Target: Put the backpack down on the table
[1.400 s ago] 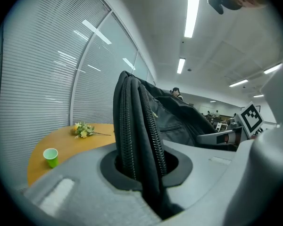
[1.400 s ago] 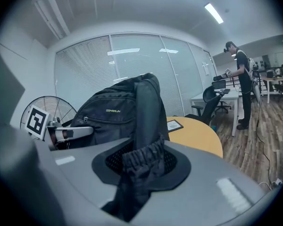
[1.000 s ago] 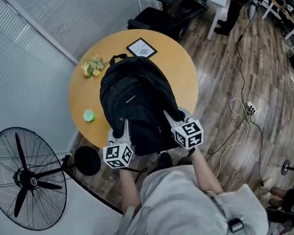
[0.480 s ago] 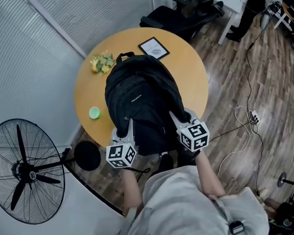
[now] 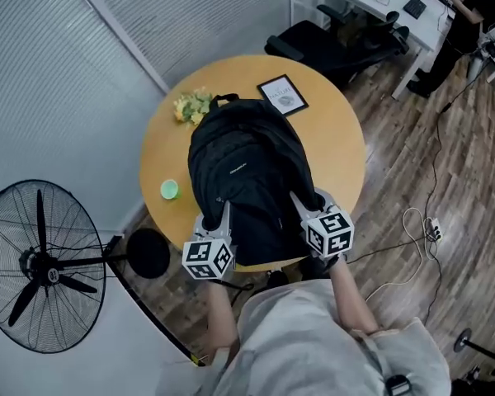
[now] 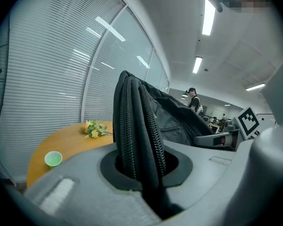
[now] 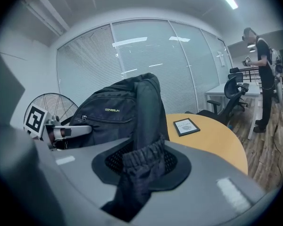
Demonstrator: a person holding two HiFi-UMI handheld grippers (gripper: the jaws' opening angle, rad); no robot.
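Both grippers have carried the backpack (image 5: pixel 243 172) a little further in over the round wooden table (image 5: pixel 338 151) since a second ago, so that its near end now lies about level with the table's near edge instead of hanging out past it. It is black and stretches lengthwise across the middle of the tabletop, its top handle pointing away from the person and reaching in between the yellow flowers (image 5: pixel 191 106) and the small framed card (image 5: pixel 282 95); from above I cannot tell whether its underside already rests on the wood. The left gripper (image 5: pixel 214 221) holds the bag's near left corner, and its own view shows the jaws clamped on a zippered edge (image 6: pixel 137 140) that rises between them. The right gripper (image 5: pixel 307 200) holds the near right corner, its jaws closed on a gathered, elastic-trimmed fold (image 7: pixel 144 159) of the bag's fabric. A green cup (image 5: pixel 170 190) stands on the table to the left of the bag, apart from it. Beyond the table, a large floor fan (image 5: pixel 37 266) stands at the lower left, a dark office chair (image 5: pixel 330 44) sits behind the table, and cables (image 5: pixel 421 221) trail over the wooden floor on the right.
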